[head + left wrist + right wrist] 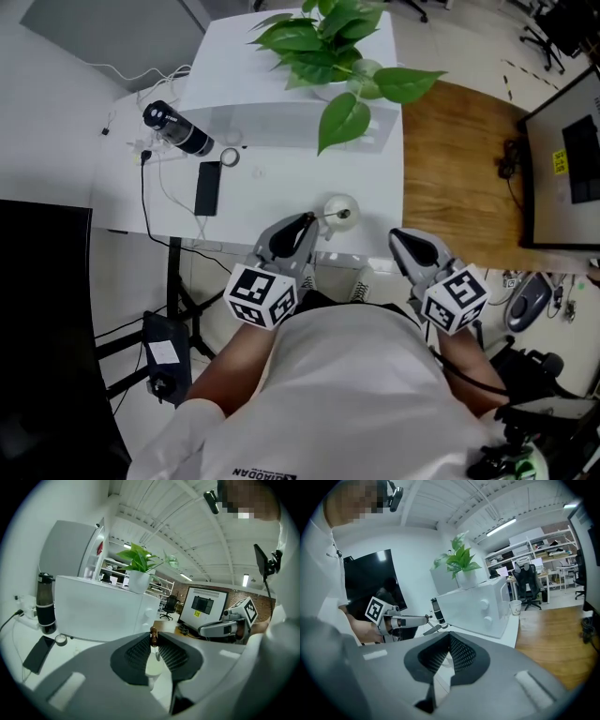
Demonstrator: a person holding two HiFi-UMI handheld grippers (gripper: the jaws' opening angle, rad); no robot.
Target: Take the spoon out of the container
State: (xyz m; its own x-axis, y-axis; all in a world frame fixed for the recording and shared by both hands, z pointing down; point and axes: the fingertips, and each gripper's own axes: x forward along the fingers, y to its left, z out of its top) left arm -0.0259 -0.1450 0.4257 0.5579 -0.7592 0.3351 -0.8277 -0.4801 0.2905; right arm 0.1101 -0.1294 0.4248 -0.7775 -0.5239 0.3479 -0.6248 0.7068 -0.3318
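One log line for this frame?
left tool: shut on brown wooden-handled spoon | spoon: in small round white container | right tool: shut, empty

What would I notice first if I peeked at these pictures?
The big leafy green plant jumps out first, sitting on top of the white box at the back of the table. Nearer the person, the left gripper pinches the brown tip of the spoon above the small white container at the table's front edge. The right gripper hangs beside it, shut and empty.
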